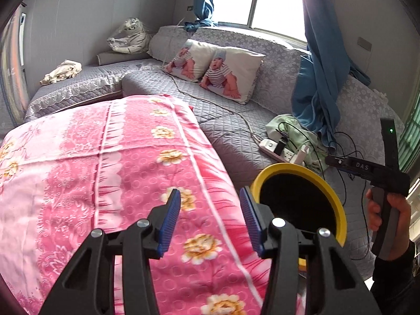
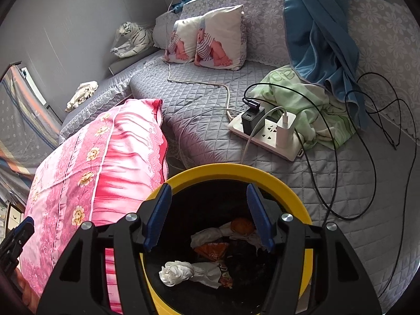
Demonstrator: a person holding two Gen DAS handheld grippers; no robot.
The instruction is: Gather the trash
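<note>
pink cloth (image 1: pixel 110 173): covering a raised surface on the left, nothing lying on it
left gripper (image 1: pixel 210 221): hovering over the cloth's right edge, jaws parted, nothing sitting between the blue pads (image 1: pixel 170 220)
yellow bin (image 1: pixel 338 204): standing just right of the cloth, against the grey sofa (image 2: pixel 199 110)
trash (image 2: pixel 210 254): lying at the bin's bottom; white crumpled tissue (image 2: pixel 176 271), orange wrapper (image 2: pixel 212 252), possibly a bun behind them, hard to tell in the dark
right gripper (image 2: pixel 207 216): hanging over the bin mouth, jaws apart, gripping nothing
power strip (image 2: pixel 265 136): sitting on the sofa beyond the bin, chargers plugged in, black cables trailing right
</note>
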